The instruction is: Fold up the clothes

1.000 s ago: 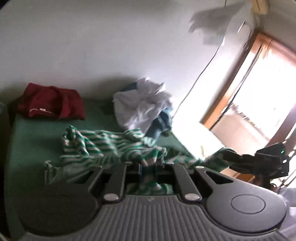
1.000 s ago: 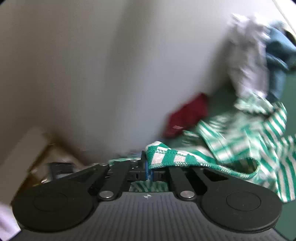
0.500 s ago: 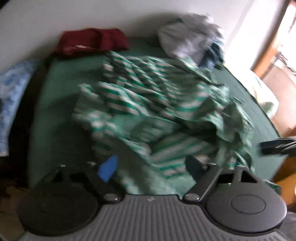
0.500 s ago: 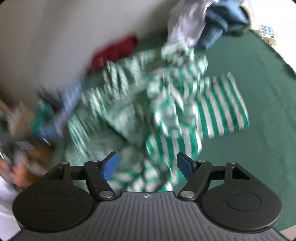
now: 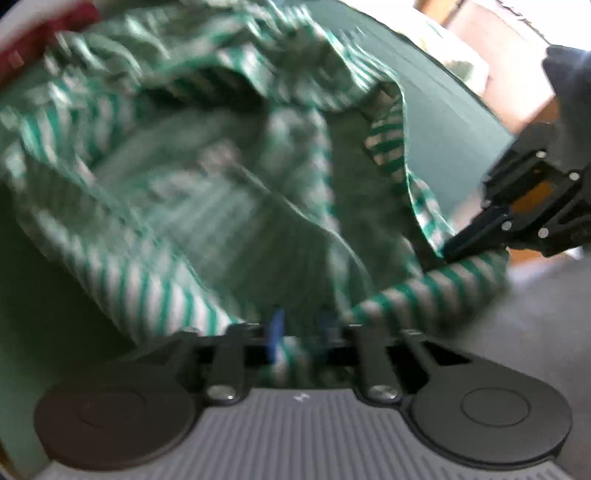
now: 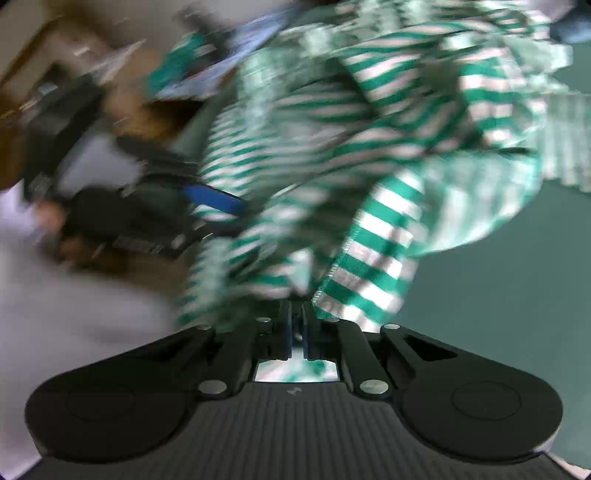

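Observation:
A green-and-white striped garment (image 5: 177, 192) lies crumpled on the green table cover (image 5: 439, 125); it also fills the right wrist view (image 6: 369, 155). My left gripper (image 5: 297, 332) has its jaws nearly closed on the garment's near edge. My right gripper (image 6: 295, 325) is shut on another part of the striped cloth. The right gripper also shows in the left wrist view (image 5: 465, 243), pinching the hem at the right. The left gripper shows blurred in the right wrist view (image 6: 218, 199).
A red garment (image 5: 33, 48) lies at the table's far left corner. The bright doorway (image 5: 517, 22) is at the right. The green table cover (image 6: 517, 314) spreads to the right of the cloth. A blue garment (image 6: 572, 29) sits at the far right.
Both grippers were open over the spread garment half a second ago. Now both have dropped to the cloth and closed on its edges. The views have swung downward with much blur.

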A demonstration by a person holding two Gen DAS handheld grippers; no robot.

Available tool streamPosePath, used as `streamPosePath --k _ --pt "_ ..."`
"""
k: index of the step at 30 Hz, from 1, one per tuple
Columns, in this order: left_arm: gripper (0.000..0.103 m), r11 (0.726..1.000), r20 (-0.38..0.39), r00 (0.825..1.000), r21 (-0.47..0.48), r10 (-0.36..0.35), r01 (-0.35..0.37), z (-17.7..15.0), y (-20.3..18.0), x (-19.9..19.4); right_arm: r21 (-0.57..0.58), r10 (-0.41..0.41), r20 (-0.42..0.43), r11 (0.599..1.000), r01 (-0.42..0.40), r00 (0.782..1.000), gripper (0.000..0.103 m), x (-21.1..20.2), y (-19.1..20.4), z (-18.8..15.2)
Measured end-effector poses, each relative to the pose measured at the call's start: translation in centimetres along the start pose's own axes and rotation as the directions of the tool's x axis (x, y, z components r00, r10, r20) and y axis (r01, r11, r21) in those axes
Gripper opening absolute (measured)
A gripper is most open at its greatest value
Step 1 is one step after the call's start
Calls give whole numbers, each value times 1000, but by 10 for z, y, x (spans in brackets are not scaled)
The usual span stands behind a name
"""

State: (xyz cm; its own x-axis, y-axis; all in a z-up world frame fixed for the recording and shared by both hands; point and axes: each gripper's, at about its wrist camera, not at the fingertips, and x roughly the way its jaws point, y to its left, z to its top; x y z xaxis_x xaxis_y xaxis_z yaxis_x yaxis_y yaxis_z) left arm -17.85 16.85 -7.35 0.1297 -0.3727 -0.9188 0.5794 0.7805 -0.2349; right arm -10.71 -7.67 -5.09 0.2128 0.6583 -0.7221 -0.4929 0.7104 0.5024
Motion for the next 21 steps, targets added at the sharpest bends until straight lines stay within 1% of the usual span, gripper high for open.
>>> streamPosePath --k 3,4,5,6,7,8,9,10,11,12,13,14,15,16,17,18,19,20,21 --pt "13 997 -80 997 67 -21 26 -15 -12 -8 -6 75 4 997 -75 997 7 -13 -6 3" --pt "14 996 -75 997 93 5 2 -14 -18 -16 -8 100 6 995 -100 995 12 -17 -8 4" --pt "20 993 -46 998 116 43 -38 -10 -20 -26 -10 125 7 992 -125 992 16 -21 -10 5" --pt "27 988 -12 997 132 78 -76 -5 -22 -37 -13 150 8 989 -150 989 35 -26 -13 6" --pt "34 988 38 995 119 97 -101 2 -19 -49 -15 175 9 984 -175 984 48 -30 -15 7" --pt "50 989 91 991 97 102 -111 11 -14 -62 -17 200 11 980 -199 980 50 -34 -17 8" --pt "62 989 140 985 84 105 -118 18 -11 -71 15 166 70 986 -167 984 50 -38 -27 17" --pt "69 988 201 972 73 121 -138 25 -8 -79 49 130 127 989 -137 983 51 -42 -36 26" --pt "82 984 262 953 55 150 -170 33 -5 -83 85 91 183 991 -108 979 52 -46 -46 36" --pt "90 978 304 934 26 188 -205 40 0 -82 75 40 215 996 -58 976 53 -40 -49 43" --pt "90 971 302 925 -8 231 -240 50 6 -72 67 -10 247 998 -7 969 54 -33 -52 49" --pt "87 960 295 915 -39 276 -277 59 13 -61 39 -56 238 998 48 970 53 -20 -51 53" --pt "83 943 267 905 -59 330 -326 64 19 -48 10 -103 230 995 103 968 53 -6 -50 56" --pt "81 924 238 893 -77 382 -375 68 26 -34 -37 -173 207 982 185 963 52 5 -47 55" --pt "78 902 208 877 -92 432 -422 72 33 -20 -86 -244 189 961 263 951 52 16 -45 54" --pt "73 882 176 864 -95 472 -462 72 40 -8 -134 -306 185 933 333 934 52 24 -43 48" --pt "69 872 145 860 -89 490 -482 70 48 1 -169 -339 179 914 369 923 52 26 -44 44" --pt "64 874 132 864 -79 485 -479 64 54 6 -205 -372 174 892 403 912 51 27 -45 39" --pt "51 888 152 875 -74 460 -454 58 56 3 -240 -404 170 867 436 899 45 29 -45 35"
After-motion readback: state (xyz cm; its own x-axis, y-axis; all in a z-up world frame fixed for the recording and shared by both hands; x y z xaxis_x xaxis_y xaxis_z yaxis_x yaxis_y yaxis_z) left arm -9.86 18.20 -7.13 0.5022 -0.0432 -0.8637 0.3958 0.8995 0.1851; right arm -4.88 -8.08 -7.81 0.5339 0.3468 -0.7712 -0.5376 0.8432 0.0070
